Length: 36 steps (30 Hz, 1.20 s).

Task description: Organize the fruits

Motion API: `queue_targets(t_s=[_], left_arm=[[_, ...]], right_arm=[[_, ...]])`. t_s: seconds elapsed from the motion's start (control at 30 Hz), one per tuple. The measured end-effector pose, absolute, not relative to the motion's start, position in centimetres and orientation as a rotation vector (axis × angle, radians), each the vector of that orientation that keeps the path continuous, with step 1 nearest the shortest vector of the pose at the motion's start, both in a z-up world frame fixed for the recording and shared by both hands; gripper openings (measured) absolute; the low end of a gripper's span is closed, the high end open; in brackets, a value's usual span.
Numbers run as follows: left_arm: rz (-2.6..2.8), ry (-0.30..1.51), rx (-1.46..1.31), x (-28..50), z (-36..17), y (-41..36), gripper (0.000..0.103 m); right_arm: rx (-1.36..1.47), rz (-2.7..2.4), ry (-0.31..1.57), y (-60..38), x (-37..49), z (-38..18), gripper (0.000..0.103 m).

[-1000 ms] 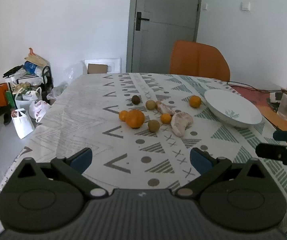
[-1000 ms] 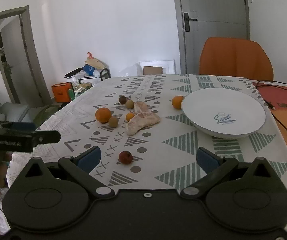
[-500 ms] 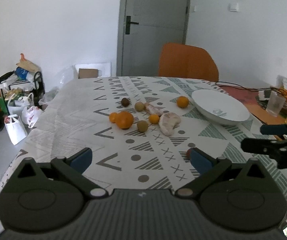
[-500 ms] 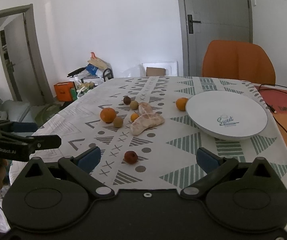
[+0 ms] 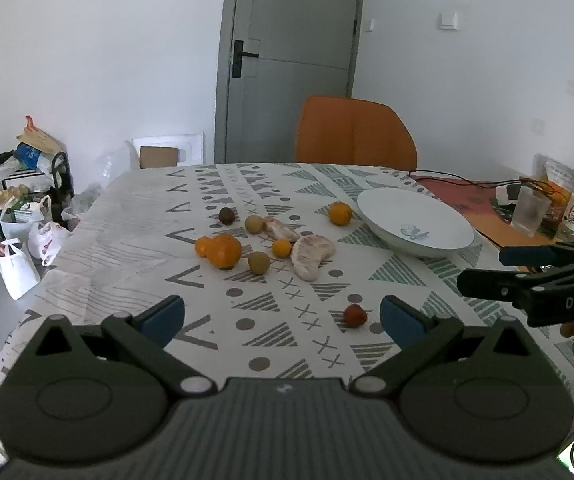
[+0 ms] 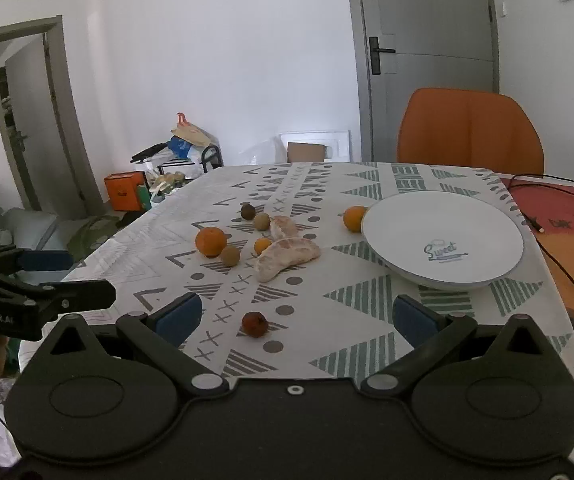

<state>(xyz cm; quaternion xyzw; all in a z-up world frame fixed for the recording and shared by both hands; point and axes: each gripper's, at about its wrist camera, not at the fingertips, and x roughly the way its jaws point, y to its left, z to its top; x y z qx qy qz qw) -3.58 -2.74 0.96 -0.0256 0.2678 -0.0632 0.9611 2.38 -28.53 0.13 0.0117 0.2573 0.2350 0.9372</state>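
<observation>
Both tongs, left tongs (image 5: 283, 318) and right tongs (image 6: 295, 316), spread wide, holding nothing, above the near counter (image 6: 367, 300) edge. Just ahead, small red fruit (image 6: 254, 323); farther, pomelo segment (image 6: 285, 258), oranges (image 6: 210, 241), empty white plate (image 6: 407, 236) at right.

white walls; grey door (image 5: 291, 60) shut behind an orange chair (image 5: 355, 132); patterned tablecloth (image 5: 223, 280) over the table; bags and clutter (image 5: 23, 200) on the floor at left; open doorway (image 6: 35, 120) beyond.
</observation>
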Motion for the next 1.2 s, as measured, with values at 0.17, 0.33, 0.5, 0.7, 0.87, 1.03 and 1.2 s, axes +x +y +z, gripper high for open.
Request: queue_targets(t_s=[0.17,0.33,0.5,0.7,0.87,1.03,1.2], left_arm=[[-0.129,0.538,-0.051,-3.6,1.0,-2.8,0.103],[-0.130,0.540,-0.057,-3.6,1.2,-2.7,0.103],[-0.132,0.549,-0.076,-3.5,1.3,-2.4,0.103],[-0.140,0.559,-0.085,-3.2,1.3,-2.4,0.103],[-0.146,0.564,-0.085,-3.0,1.0,-2.5,0.103],[-0.154,0.559,-0.080,-3.2,0.5,-2.5,0.103],[-0.155,0.564,-0.089,-2.9,0.2,-2.1,0.102]], right_arm=[[0.032,0.479,0.520,-28.7,2.3,0.3,0.103],[0.042,0.492,0.514,-28.8,2.3,0.6,0.103],[0.037,0.497,0.515,-28.7,2.3,0.7,0.103],[0.029,0.505,0.518,-28.3,2.4,0.6,0.103],[0.037,0.516,0.517,-28.3,2.5,0.5,0.103],[0.023,0.523,0.513,-27.9,2.4,0.1,0.103],[0.002,0.537,0.513,-27.3,2.4,-0.3,0.103]])
